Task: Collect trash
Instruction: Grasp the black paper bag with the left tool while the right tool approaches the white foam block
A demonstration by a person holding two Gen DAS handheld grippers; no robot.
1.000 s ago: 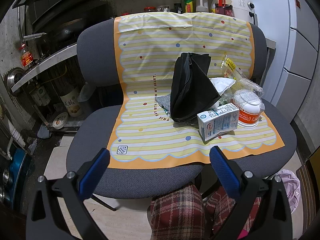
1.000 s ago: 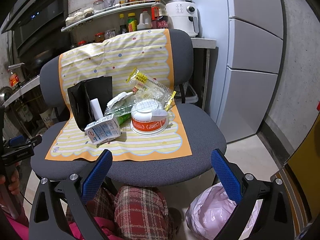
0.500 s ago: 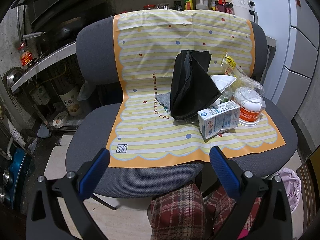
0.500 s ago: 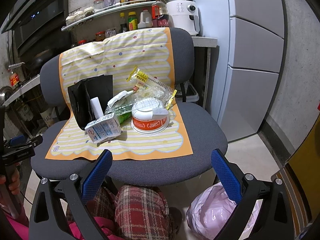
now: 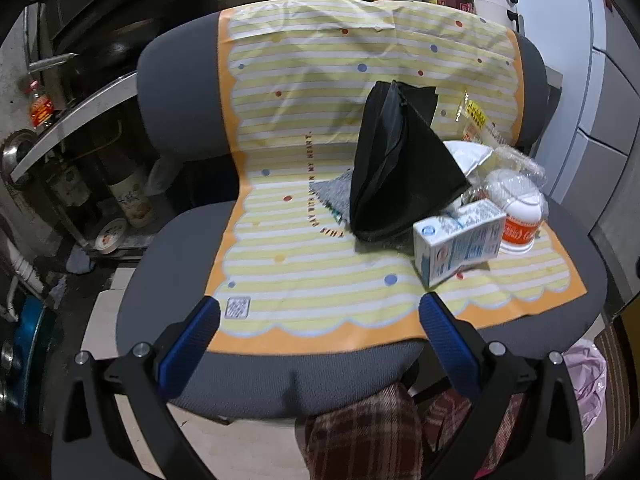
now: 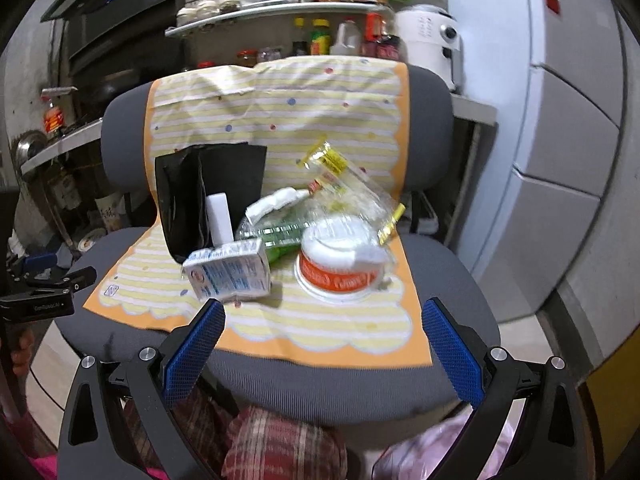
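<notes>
A grey office chair (image 5: 172, 92) draped with a yellow striped mat (image 5: 304, 168) holds the trash: an upright black bag (image 5: 396, 168), with a milk carton (image 6: 228, 276), a white and orange tub (image 6: 340, 264) and clear wrappers (image 6: 352, 188) clustered just beside it. Both the left gripper (image 5: 320, 328) and the right gripper (image 6: 324, 330) hang before the seat edge with jaws spread wide, holding nothing, above plaid-clad knees (image 6: 276, 448).

Left gripper (image 5: 320, 316): black angular frame carrying two blue textured fingers (image 5: 188, 346), silver screws showing at the joints. Right gripper (image 6: 324, 320): matching black frame, blue ribbed fingers (image 6: 450, 354), silver screws. Person wearing red-and-cream plaid trousers (image 5: 364, 432).
</notes>
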